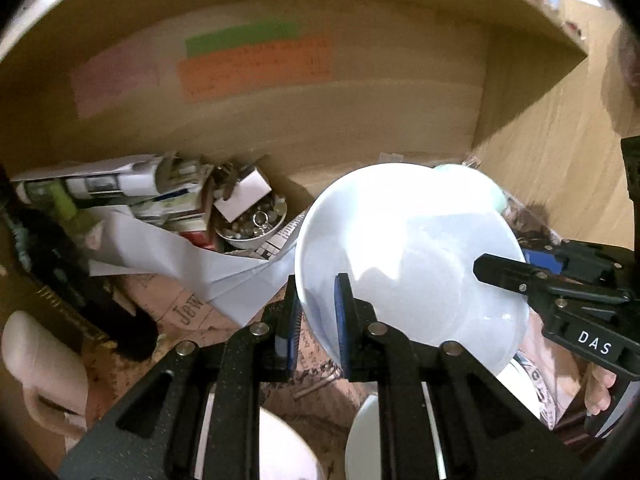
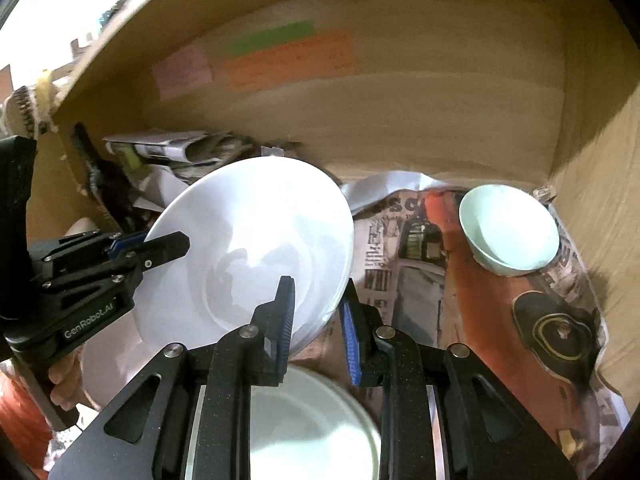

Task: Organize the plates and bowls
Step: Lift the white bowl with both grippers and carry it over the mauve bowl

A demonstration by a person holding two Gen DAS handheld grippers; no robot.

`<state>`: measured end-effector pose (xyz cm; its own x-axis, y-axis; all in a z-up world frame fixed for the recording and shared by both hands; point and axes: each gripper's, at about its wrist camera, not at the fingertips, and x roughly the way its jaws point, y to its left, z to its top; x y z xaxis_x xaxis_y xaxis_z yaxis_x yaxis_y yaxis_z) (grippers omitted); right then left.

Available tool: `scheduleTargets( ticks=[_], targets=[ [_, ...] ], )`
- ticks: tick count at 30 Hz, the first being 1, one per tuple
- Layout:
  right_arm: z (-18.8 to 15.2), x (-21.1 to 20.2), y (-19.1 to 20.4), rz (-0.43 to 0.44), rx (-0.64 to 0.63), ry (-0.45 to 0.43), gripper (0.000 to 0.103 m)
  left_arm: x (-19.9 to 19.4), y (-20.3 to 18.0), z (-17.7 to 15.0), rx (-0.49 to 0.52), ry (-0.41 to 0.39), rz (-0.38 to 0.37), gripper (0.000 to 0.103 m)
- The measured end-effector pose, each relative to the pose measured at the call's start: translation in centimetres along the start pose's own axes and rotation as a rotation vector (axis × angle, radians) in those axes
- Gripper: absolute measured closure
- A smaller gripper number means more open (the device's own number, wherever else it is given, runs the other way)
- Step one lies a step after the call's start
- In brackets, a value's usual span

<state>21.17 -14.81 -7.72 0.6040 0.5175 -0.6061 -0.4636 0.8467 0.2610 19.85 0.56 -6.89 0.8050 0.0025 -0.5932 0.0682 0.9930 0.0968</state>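
- Plate: white, tilted, lifted clear of the newspaper lining inside a wooden cupboard; gripped at opposite rims, likely to share its weight.
- Left gripper: pinched shut on the near-left rim.
- Right gripper: clamped on the right rim.
- Green bowl: upright, back right, well apart from the plate.
- More white dishes below; probably a stack.
- Clutter at back left leaves the right side as free room.
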Motion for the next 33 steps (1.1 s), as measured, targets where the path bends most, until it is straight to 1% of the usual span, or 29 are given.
scheduleTargets(
  ticks=[9, 16, 24, 33],
  targets=[
    [-1.3, -2.6, 3.2, 0.023, -0.034, -0.036, 0.083, -4.4, 0.7, -2.5, -0.036, -0.053, 0.0, 0.088],
    [-2.4, -3.4, 5.7, 0.056, -0.066, -0.042, 0.083, -7.5, 2.1, -4.9, -0.068, -0.085, 0.028, 0.088],
    [-3.2, -3.0, 8.1, 0.11, -0.091, -0.032, 0.083, -9.2, 3.9, -7.3, -0.107, -0.084, 0.064, 0.088],
    [-4.3, -1.4, 10.2, 0.169, -0.113, 0.016, 0.083, -10.2, 6.3, -9.6, -0.166, -0.078, 0.084, 0.088]
  ],
)
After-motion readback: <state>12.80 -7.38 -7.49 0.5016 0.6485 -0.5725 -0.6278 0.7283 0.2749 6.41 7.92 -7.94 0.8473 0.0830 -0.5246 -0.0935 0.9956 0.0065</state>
